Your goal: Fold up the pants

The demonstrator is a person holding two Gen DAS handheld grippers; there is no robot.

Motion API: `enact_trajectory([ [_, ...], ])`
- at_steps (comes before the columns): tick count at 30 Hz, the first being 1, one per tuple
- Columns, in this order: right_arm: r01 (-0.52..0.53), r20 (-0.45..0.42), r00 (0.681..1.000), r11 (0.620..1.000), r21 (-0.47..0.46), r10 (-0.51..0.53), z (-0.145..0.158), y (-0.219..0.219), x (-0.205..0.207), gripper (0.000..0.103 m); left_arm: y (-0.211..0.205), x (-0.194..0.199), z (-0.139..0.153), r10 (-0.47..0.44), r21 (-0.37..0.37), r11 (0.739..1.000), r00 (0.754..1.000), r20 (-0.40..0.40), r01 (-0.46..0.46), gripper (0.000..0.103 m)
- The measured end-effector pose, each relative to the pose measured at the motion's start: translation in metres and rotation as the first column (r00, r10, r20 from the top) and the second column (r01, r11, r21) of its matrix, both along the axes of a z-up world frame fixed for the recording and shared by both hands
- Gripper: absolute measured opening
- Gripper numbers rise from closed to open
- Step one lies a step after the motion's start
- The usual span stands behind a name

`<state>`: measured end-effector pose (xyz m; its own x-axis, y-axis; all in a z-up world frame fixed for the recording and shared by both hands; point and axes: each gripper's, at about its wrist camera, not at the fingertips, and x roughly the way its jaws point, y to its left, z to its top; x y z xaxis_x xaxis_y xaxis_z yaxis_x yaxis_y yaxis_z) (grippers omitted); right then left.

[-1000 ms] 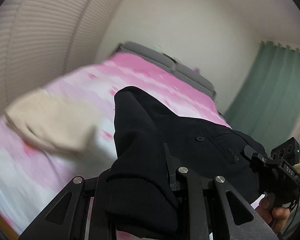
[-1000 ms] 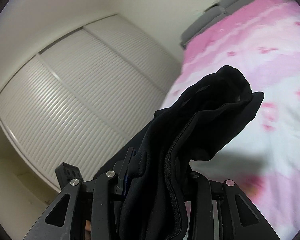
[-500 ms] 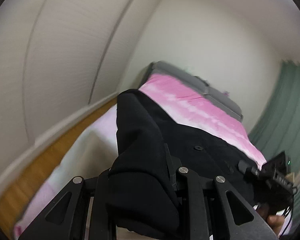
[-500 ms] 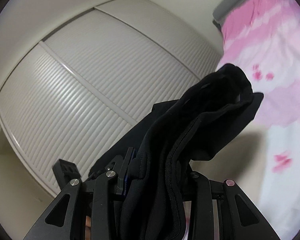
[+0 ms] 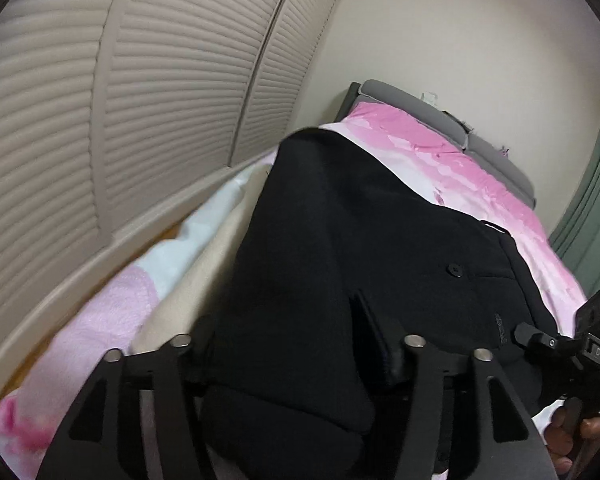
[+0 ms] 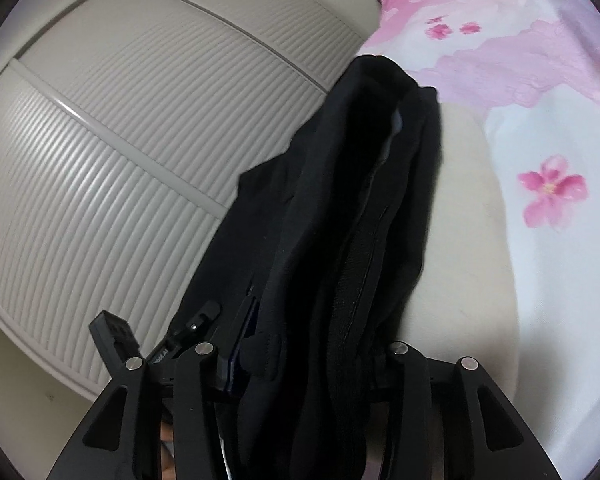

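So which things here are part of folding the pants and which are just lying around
Part of the job:
- black pants, lying between both grippers' jaws
- left gripper, jaws opening
- right gripper, jaws opening

Just lying about:
- beige garment under the pants
- pink floral bedspread
- slatted wardrobe doors
- green curtain

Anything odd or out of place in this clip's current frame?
Nothing is damaged or spilled. One note: the black pants are bunched between both grippers and overlap a beige garment on the bed rather than lying on bare sheet. Both grippers' jaws are opening with the pants between them.
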<state>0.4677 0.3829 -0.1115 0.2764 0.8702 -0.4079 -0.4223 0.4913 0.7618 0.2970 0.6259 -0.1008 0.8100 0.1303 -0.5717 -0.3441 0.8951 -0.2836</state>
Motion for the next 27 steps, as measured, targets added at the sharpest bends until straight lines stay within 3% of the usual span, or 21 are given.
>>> enact_trajectory([
  [2,0.012,0.018,1.000,0.997,-0.075,-0.011,0.010,-0.003,0.000,0.046,-0.008,-0.011,0.011,0.017,0.055,0.998,1.000,0.012,-0.017,0.082],
  [3,0.025,0.043,0.999,0.993,-0.115,-0.020,0.016,-0.007,-0.005,0.050,-0.011,-0.016,0.016,0.032,0.079,0.996,0.999,0.011,-0.032,0.095],
  [4,0.049,0.083,0.996,0.985,-0.163,-0.036,0.023,-0.011,-0.012,0.052,-0.013,-0.022,0.019,0.060,0.100,0.993,0.998,0.004,-0.060,0.101],
  [5,0.075,0.116,0.992,0.977,-0.201,-0.052,0.022,-0.016,-0.006,0.060,-0.016,-0.029,0.023,0.085,0.111,0.990,0.996,0.000,-0.084,0.101],
  [6,0.137,0.172,0.981,0.951,-0.276,-0.091,0.030,-0.022,-0.014,0.079,-0.017,-0.038,0.029,0.099,0.109,0.989,0.995,0.000,-0.099,0.101],
  [8,0.202,0.247,0.961,0.926,-0.320,-0.124,0.041,-0.035,-0.022,0.090,-0.024,-0.056,0.040,0.117,0.108,0.987,0.993,0.008,-0.117,0.101],
  [12,0.237,0.347,0.933,0.889,-0.392,-0.096,0.068,-0.075,-0.064,0.090,-0.067,-0.102,0.065,0.126,0.193,0.972,0.991,0.041,-0.131,0.103],
  [15,0.315,0.467,0.878,0.860,-0.402,-0.103,0.094,-0.127,-0.129,0.090,-0.128,-0.138,0.085,0.083,0.246,0.965,0.995,0.061,-0.095,0.103],
  [19,0.418,0.580,0.803,0.824,-0.383,-0.138,0.122,-0.200,-0.202,0.090,-0.213,-0.181,0.099,-0.006,0.223,0.975,0.998,0.059,-0.008,0.103],
  [27,0.570,0.632,0.730,0.742,-0.352,-0.261,0.166,-0.343,-0.339,0.092,-0.396,-0.255,0.139,-0.198,0.255,0.951,0.978,0.059,0.177,0.103],
])
